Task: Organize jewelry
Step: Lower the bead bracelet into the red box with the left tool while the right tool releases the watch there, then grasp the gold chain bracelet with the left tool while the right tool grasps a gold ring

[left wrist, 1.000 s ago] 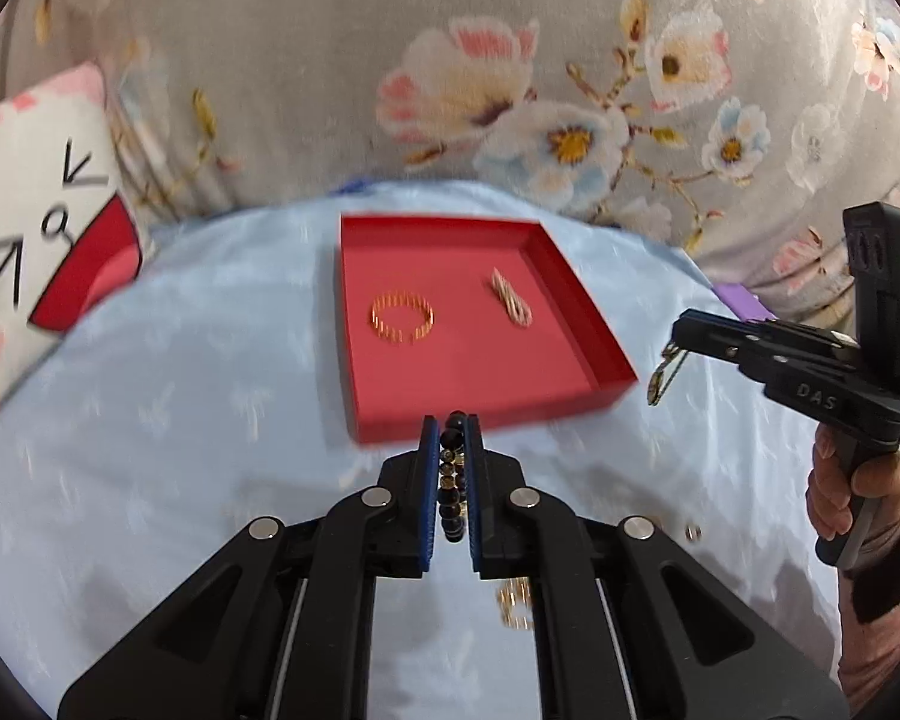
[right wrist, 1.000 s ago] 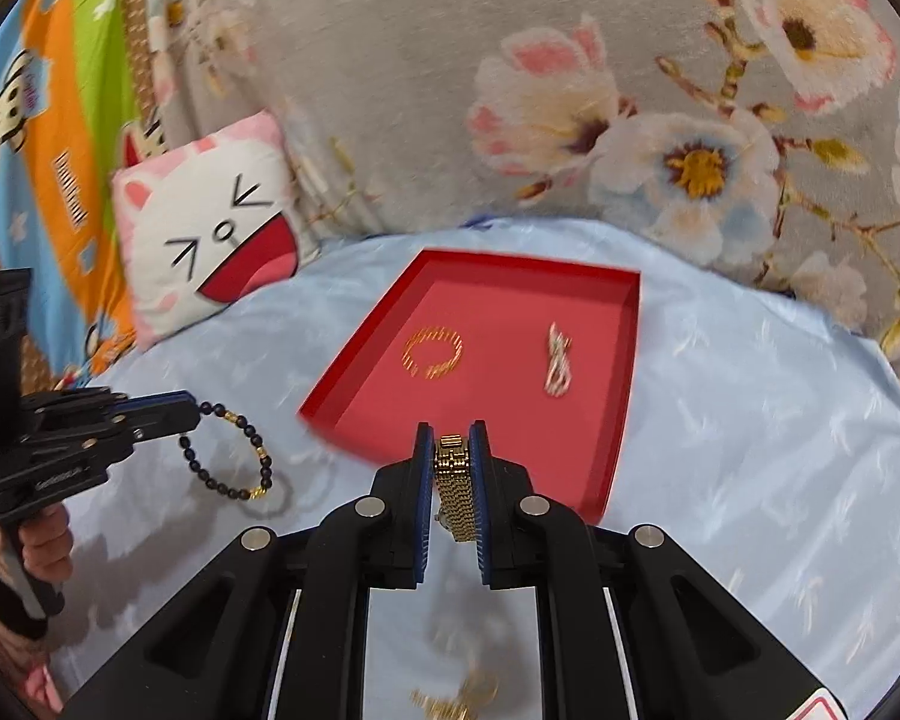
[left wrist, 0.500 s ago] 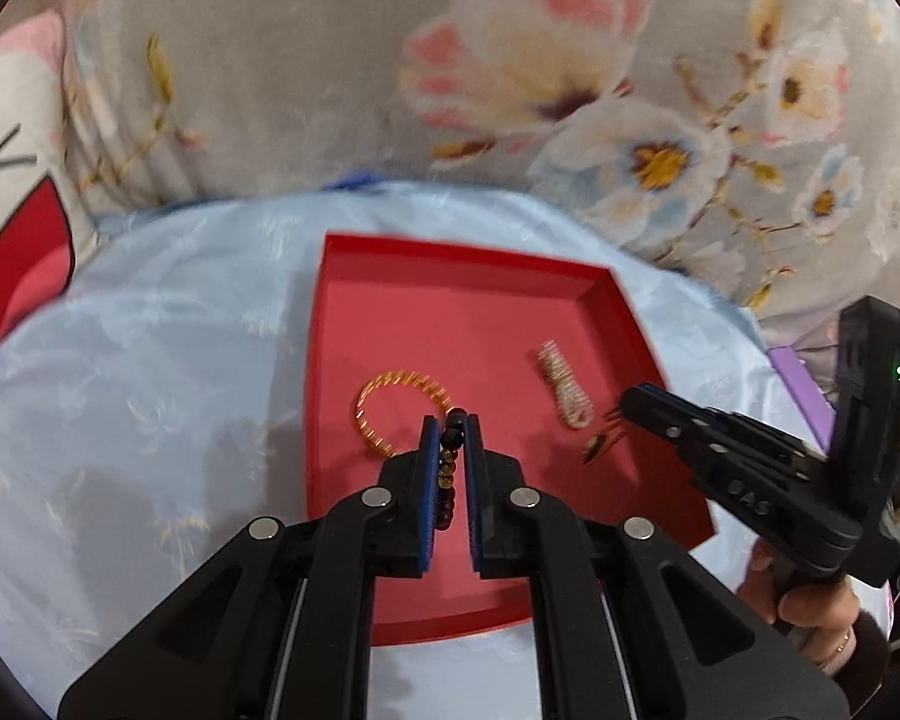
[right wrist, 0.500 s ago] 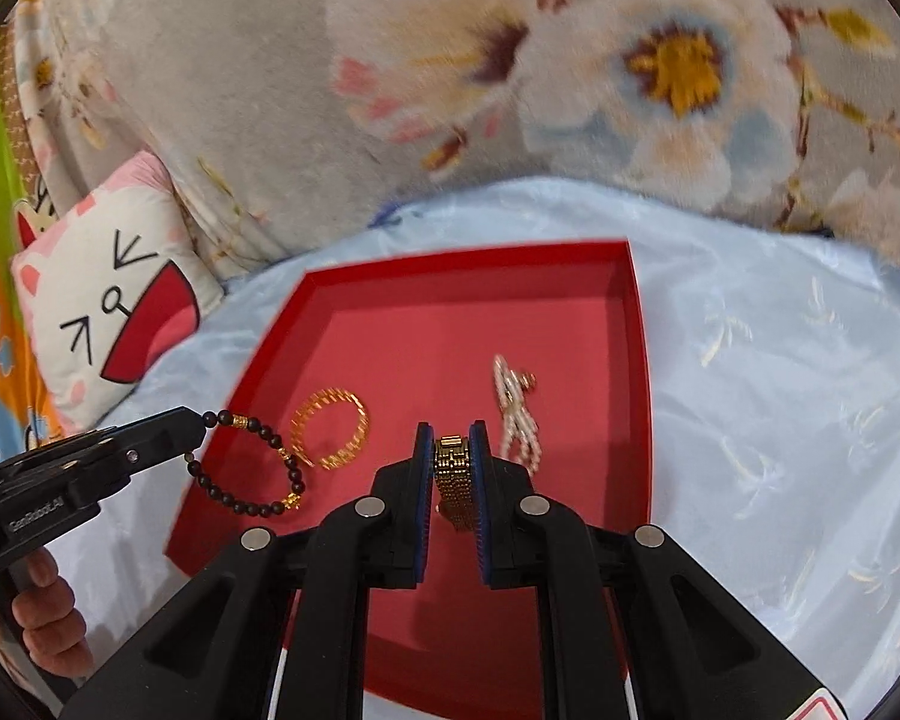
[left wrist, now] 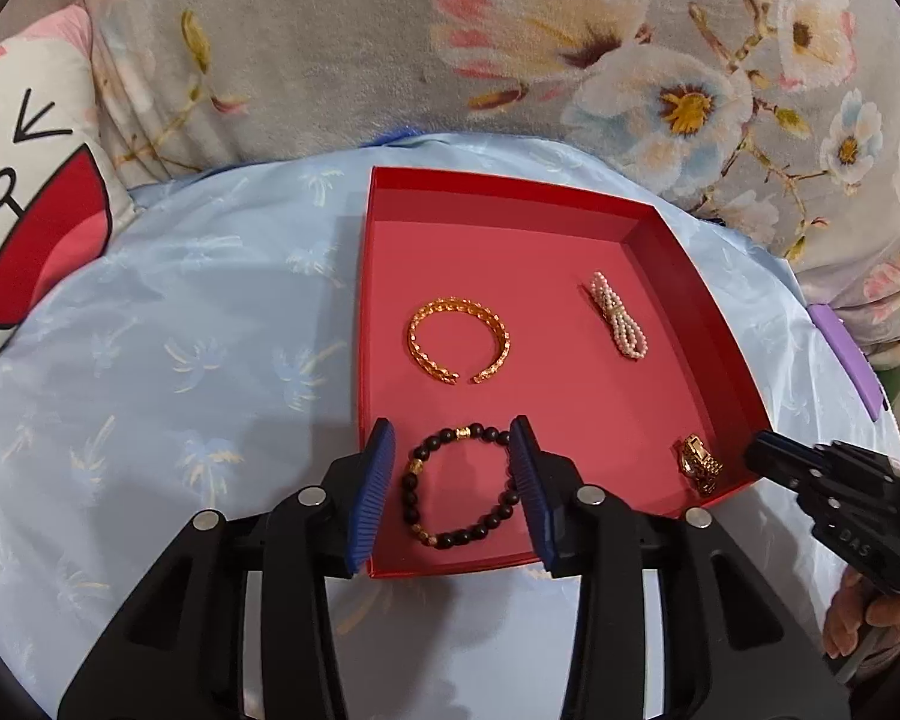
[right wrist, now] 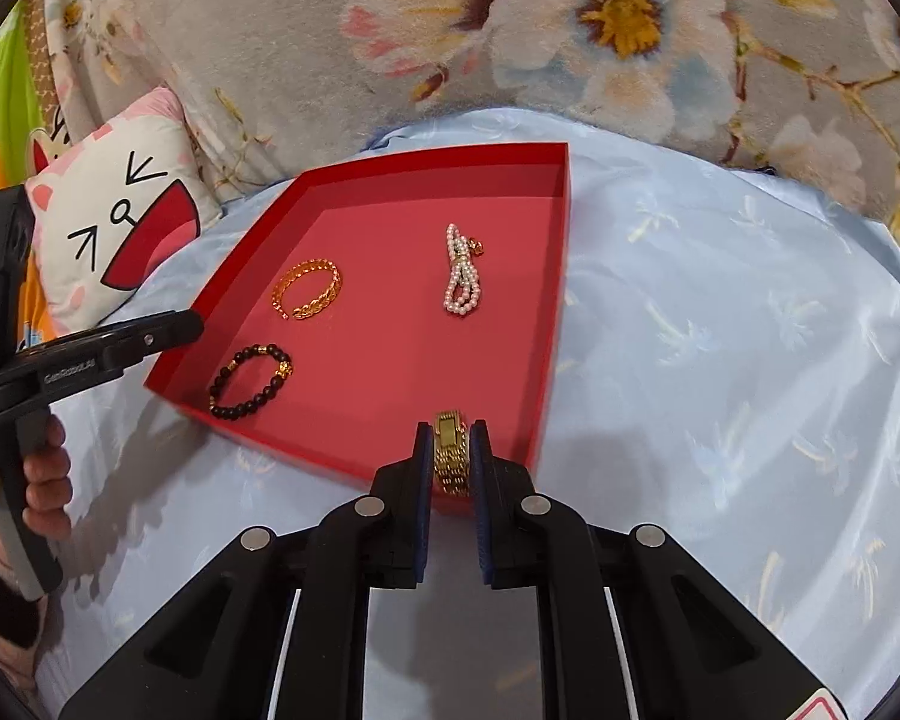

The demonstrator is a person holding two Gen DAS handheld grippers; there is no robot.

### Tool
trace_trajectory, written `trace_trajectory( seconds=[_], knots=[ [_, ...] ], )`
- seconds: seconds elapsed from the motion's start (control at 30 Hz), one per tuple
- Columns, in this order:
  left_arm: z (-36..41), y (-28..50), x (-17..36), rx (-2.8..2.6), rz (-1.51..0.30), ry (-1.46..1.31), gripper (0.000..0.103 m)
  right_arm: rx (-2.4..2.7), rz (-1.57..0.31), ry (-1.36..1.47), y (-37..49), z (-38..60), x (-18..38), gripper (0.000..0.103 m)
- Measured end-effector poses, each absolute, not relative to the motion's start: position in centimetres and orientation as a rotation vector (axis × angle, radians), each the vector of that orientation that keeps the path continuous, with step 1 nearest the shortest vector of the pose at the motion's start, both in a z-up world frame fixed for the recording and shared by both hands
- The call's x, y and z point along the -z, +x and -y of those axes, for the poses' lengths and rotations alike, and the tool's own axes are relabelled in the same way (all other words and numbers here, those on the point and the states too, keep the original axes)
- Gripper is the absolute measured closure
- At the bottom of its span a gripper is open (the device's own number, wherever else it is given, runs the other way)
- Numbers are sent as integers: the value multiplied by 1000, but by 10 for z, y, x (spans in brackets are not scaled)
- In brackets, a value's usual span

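Now your left gripper [left wrist: 453,483] has just been opening: its blue pads stand apart either side of the dark bead bracelet [left wrist: 461,486], which lies flat as a loop on the near left floor of the red tray [left wrist: 510,192], not pressed by either pad. Your right gripper [right wrist: 452,462] is clamped on the gold link bracelet [right wrist: 450,456] at the tray's near right corner; its band runs near-to-far between the pads, clasp end pointing far. Farther in, gold open bangle [left wrist: 459,341] lies flat, gap facing near. Pearl strand [left wrist: 619,324] lies folded, long axis slanting from far left to near right.
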State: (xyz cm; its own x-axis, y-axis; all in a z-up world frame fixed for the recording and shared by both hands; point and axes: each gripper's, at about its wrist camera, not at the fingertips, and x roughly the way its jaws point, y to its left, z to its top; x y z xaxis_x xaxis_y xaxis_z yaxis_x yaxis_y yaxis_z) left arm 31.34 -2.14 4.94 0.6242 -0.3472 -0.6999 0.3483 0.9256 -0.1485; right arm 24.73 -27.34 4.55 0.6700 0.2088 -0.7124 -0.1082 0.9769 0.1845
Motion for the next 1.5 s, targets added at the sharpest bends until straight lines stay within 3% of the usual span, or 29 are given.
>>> trace_trajectory(
  seconds=[0.13,0.43,0.83,0.87,0.97,1.23,1.33,1.5],
  knots=[
    [18,302,-58,392,-776,-10,54,-179,-823,106,244,273,-54,89],
    [14,273,-62,424,-756,9,54,-176,-985,-3,294,248,-42,76],
    [6,274,-61,415,-759,-7,54,-205,-1190,-33,322,239,-33,82],
    [6,274,-61,415,-758,-7,54,-208,-1199,-34,324,239,-34,90],
    [5,274,-61,416,-757,-8,54,-200,-1189,-49,324,238,-38,103],
    [4,274,-62,414,-754,-10,54,-190,-1071,-11,329,242,-64,103],
    [4,273,-64,417,-750,-13,54,-185,-1087,-26,329,244,-64,96],
    [6,269,-62,422,-756,-9,54,-171,-1037,-10,306,252,-71,94]
  ],
)
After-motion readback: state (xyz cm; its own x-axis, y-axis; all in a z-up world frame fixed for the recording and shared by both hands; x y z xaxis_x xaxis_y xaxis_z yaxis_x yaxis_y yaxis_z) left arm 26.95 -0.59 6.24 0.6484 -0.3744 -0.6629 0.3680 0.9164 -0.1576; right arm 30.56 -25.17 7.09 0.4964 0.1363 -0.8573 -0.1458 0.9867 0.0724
